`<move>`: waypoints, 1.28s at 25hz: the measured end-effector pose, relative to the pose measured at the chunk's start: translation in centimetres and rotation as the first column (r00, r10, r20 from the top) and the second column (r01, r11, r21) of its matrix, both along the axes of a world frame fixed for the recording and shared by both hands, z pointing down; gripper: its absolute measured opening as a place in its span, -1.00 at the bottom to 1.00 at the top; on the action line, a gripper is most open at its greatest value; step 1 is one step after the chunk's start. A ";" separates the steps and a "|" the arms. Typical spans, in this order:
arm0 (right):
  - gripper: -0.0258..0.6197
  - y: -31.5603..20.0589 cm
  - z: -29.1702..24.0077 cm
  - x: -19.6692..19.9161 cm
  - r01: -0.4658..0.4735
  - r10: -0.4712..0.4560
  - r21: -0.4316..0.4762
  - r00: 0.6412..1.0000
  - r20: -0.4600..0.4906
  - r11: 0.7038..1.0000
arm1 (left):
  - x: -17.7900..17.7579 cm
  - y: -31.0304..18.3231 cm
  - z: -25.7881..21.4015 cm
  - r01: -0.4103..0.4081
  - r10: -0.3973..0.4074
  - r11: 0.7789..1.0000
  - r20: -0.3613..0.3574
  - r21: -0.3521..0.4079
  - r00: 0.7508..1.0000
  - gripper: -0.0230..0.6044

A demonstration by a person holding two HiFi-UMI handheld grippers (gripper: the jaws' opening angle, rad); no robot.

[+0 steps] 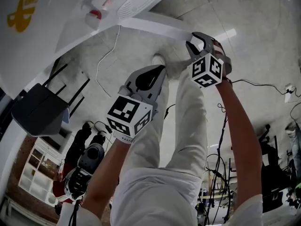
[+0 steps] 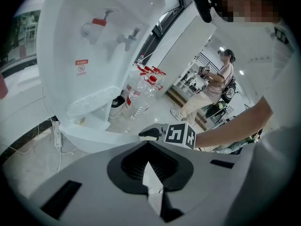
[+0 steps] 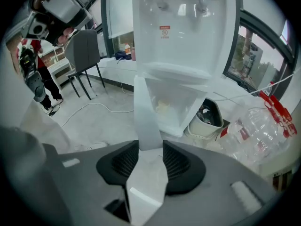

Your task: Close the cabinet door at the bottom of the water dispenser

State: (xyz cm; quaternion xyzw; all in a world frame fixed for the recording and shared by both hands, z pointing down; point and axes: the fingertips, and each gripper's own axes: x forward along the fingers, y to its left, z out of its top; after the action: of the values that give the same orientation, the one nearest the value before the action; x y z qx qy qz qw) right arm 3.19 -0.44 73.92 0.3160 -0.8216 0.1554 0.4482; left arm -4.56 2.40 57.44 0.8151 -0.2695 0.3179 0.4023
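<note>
Pale tiled floor (image 1: pixel 244 41), white water dispenser (image 1: pixel 56 13) ahead. Head view: cabinet door (image 1: pixel 155 25) stands open, right tongs (image 1: pixel 194 42) at its edge. Left gripper view: left tongs (image 2: pixel 149 144) together, empty. Right gripper view: pads (image 3: pixel 176 161) clamped on the door's edge, compartment (image 3: pixel 174 107) behind.

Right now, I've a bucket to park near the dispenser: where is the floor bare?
Bare floor lies between the open door and the chair; only a white cable crosses it. On the other side of the dispenser it is crowded: a bin and empty bottles.
</note>
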 end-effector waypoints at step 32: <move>-0.73 -11.4 -0.3 4.3 0.154 -0.154 0.041 0.988 0.006 0.987 | 3.0 -5.7 0.2 0.001 -0.001 1.000 0.002 0.020 1.000 -0.91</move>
State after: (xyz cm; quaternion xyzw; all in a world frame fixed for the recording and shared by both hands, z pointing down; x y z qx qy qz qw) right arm 7.44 -11.82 73.58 0.2598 -0.8487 0.1052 0.4486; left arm -1.55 -3.29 57.69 0.8186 -0.2733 0.3158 0.3942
